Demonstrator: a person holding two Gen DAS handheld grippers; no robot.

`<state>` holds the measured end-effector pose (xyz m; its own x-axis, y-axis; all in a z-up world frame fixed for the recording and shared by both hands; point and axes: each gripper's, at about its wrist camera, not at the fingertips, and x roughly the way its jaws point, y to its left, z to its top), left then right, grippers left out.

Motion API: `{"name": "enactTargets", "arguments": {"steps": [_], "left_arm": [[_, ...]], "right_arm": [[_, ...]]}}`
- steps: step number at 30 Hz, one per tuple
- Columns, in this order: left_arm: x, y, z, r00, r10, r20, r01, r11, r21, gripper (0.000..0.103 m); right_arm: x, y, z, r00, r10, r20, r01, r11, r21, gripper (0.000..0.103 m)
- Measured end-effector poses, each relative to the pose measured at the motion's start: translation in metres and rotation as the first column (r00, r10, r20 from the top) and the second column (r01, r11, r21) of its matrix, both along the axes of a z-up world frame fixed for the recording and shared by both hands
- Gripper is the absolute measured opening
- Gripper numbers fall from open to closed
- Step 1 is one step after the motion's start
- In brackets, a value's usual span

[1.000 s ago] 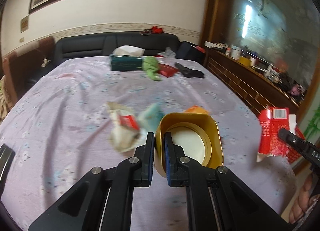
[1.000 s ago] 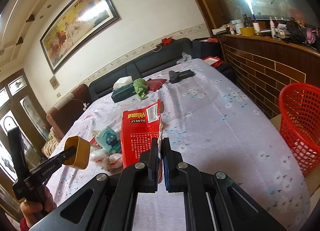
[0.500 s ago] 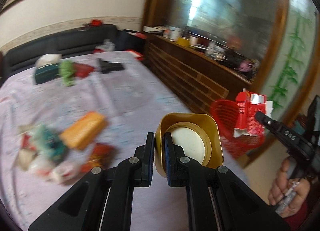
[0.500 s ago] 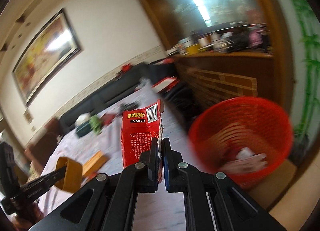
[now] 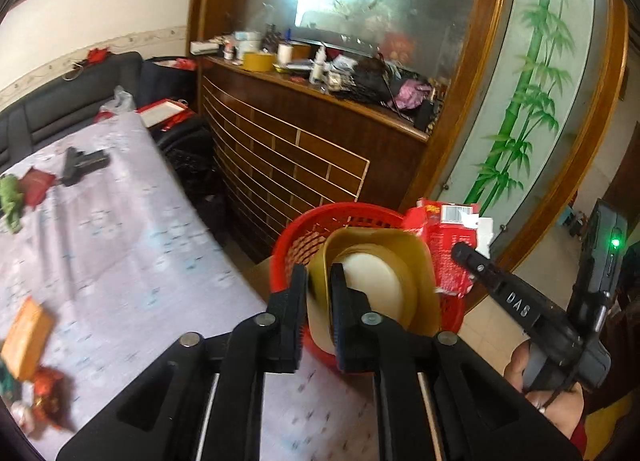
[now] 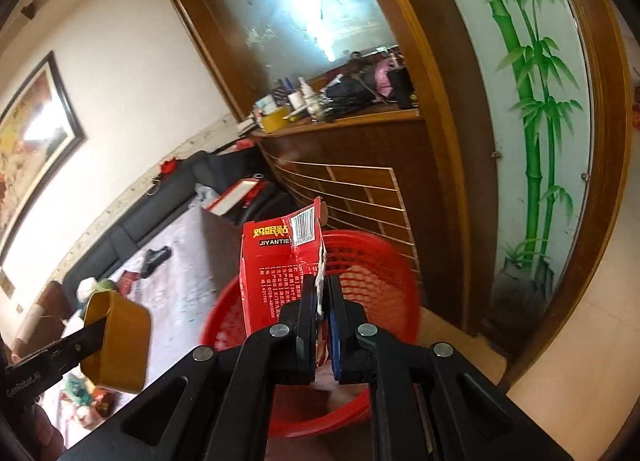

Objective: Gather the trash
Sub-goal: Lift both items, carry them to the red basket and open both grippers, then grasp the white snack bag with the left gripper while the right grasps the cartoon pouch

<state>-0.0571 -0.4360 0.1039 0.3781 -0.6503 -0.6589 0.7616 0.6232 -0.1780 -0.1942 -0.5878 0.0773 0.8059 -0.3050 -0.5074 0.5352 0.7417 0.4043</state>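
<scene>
My left gripper [image 5: 319, 281] hovers over the red mesh basket [image 5: 288, 245] on the floor beside the table. Its jaws are opening, and the rim of a gold cup [image 5: 416, 261] with a white inside still sits between them, leaning right. My right gripper [image 6: 323, 293] is shut on a torn red carton [image 6: 272, 273] with a barcode, held over the same basket [image 6: 384, 257]. The carton [image 5: 452, 253] shows just right of the cup in the left wrist view. From the right wrist view the cup [image 6: 120, 341] hangs at the lower left.
A table with a lilac flowered cloth [image 5: 120, 241] lies left of the basket, holding an orange box [image 5: 26, 337], crumpled wrappers [image 5: 48, 401] and a black object [image 5: 80, 163]. A wooden cabinet [image 5: 300, 149] with a cluttered top stands behind the basket. A hand [image 5: 552, 405] grips the right tool.
Both grippers swung right from over the table to above the red basket. The left jaws have parted slightly and the cup has tilted. The carton stays gripped.
</scene>
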Motion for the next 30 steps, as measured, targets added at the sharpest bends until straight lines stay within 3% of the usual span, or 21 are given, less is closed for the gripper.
{"name": "enactTargets", "arguments": {"steps": [1, 2, 7, 12, 19, 26, 30], "left_arm": [[0.003, -0.005, -0.004, 1.000, 0.004, -0.006, -0.003, 1.000, 0.011, 0.038], [0.006, -0.009, -0.008, 1.000, 0.015, -0.016, -0.014, 1.000, 0.019, 0.048], [0.001, 0.008, -0.008, 1.000, 0.016, -0.023, -0.016, 1.000, 0.003, 0.049], [-0.004, 0.049, -0.010, 0.998, 0.062, -0.009, -0.062, 0.998, 0.008, 0.057], [-0.002, 0.121, -0.017, 0.987, 0.160, -0.025, -0.160, 0.987, 0.022, 0.058], [0.005, 0.209, -0.019, 0.957, 0.289, -0.034, -0.288, 0.957, 0.021, 0.058], [0.016, 0.270, -0.013, 0.916, 0.399, -0.038, -0.399, 0.917, -0.002, 0.058]], "right_arm": [[0.003, -0.005, -0.003, 1.000, 0.001, -0.015, -0.001, 1.000, -0.005, 0.008], [0.009, -0.011, -0.006, 0.999, 0.010, -0.041, -0.010, 1.000, -0.004, 0.010], [0.005, -0.023, -0.013, 0.999, 0.005, -0.042, -0.005, 1.000, 0.004, 0.026], [-0.008, -0.012, -0.007, 1.000, 0.023, -0.008, -0.023, 1.000, 0.009, 0.026], [0.009, 0.036, 0.002, 0.991, 0.136, 0.004, -0.136, 0.991, 0.000, 0.030], [0.043, 0.099, -0.002, 0.954, 0.297, -0.028, -0.297, 0.955, 0.008, 0.032], [0.059, 0.135, -0.004, 0.925, 0.376, -0.055, -0.377, 0.926, 0.006, 0.036]]}}
